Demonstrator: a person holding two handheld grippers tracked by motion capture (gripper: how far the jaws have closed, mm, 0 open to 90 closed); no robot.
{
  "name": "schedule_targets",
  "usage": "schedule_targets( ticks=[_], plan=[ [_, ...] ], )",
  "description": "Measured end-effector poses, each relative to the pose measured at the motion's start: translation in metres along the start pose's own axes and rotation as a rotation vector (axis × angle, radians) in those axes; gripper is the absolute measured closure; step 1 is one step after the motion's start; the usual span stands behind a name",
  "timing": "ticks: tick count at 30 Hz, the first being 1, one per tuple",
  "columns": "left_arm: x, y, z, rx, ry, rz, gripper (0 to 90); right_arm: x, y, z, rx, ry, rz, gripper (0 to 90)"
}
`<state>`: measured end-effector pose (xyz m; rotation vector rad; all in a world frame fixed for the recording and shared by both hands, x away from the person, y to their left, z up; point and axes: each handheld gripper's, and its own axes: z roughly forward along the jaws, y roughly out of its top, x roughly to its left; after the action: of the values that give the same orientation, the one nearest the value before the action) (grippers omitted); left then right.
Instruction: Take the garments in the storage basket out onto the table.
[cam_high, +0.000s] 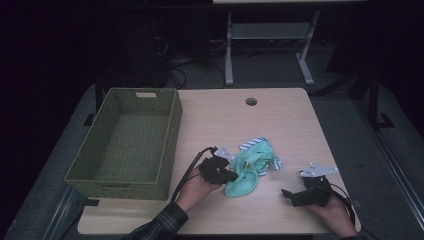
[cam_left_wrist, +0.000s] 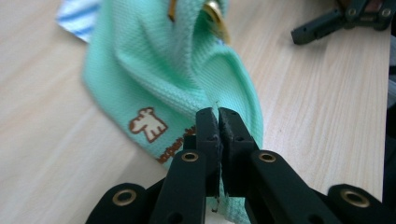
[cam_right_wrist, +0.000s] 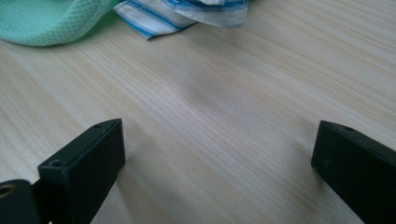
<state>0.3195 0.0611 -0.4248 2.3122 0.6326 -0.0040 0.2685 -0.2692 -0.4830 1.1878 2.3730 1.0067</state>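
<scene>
Wooden table (cam_high: 280, 130): green wicker basket (cam_high: 172, 135) at left; mint cloth (cam_high: 247, 172) over striped cloth (cam_high: 248, 145) mid-table. Left gripper (cam_high: 231, 176) at mint cloth's edge. Right gripper (cam_high: 286, 194) apart, over bare wood.

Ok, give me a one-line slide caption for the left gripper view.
Left gripper pinched shut on a fold of the mint-green garment lying on the wooden table.

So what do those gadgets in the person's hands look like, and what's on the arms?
Each gripper, left and right, is black, with two flat jaws on bolted links. A black cable trails from the left, a grey three-cornered plate tops the right. A dark plaid sleeve covers the left forearm.
</scene>
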Motion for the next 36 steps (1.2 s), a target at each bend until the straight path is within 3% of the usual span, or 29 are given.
schedule_targets(
  ticks=[4,9,13,17,20,24,26,31,36],
  plan=[
    [0.006,-0.005,-0.011,-0.029,0.028,-0.024,87.1,0.0,0.0,0.0,0.0,0.0,-0.001,2.3],
    [0.02,-0.015,-0.017,-0.054,0.066,-0.091,87.1,0.0,0.0,0.0,0.0,0.0,-0.001,2.3],
    [0.034,-0.022,-0.012,-0.004,0.143,-0.132,86.7,0.0,0.0,0.0,0.0,0.0,-0.001,2.3],
    [0.043,-0.029,-0.003,0.067,0.216,-0.144,82.7,0.0,0.0,0.0,0.0,0.0,-0.001,2.3],
    [0.042,-0.029,-0.006,0.054,0.234,-0.142,74.3,0.0,0.0,0.0,0.0,0.0,-0.001,2.3],
    [0.034,-0.024,-0.016,-0.002,0.204,-0.136,70.1,0.0,0.0,0.0,0.0,0.0,-0.001,2.3],
    [0.028,-0.023,-0.019,-0.012,0.194,-0.113,70.9,0.0,0.0,0.0,0.0,0.0,-0.001,2.3],
    [0.016,-0.024,-0.02,0.005,0.156,-0.075,75.9,0.0,0.0,0.0,0.0,0.0,-0.001,2.3],
    [0.013,-0.031,-0.01,0.061,0.109,-0.052,81.7,0.0,0.0,0.0,0.0,-0.002,0.0,2.3]
  ],
)
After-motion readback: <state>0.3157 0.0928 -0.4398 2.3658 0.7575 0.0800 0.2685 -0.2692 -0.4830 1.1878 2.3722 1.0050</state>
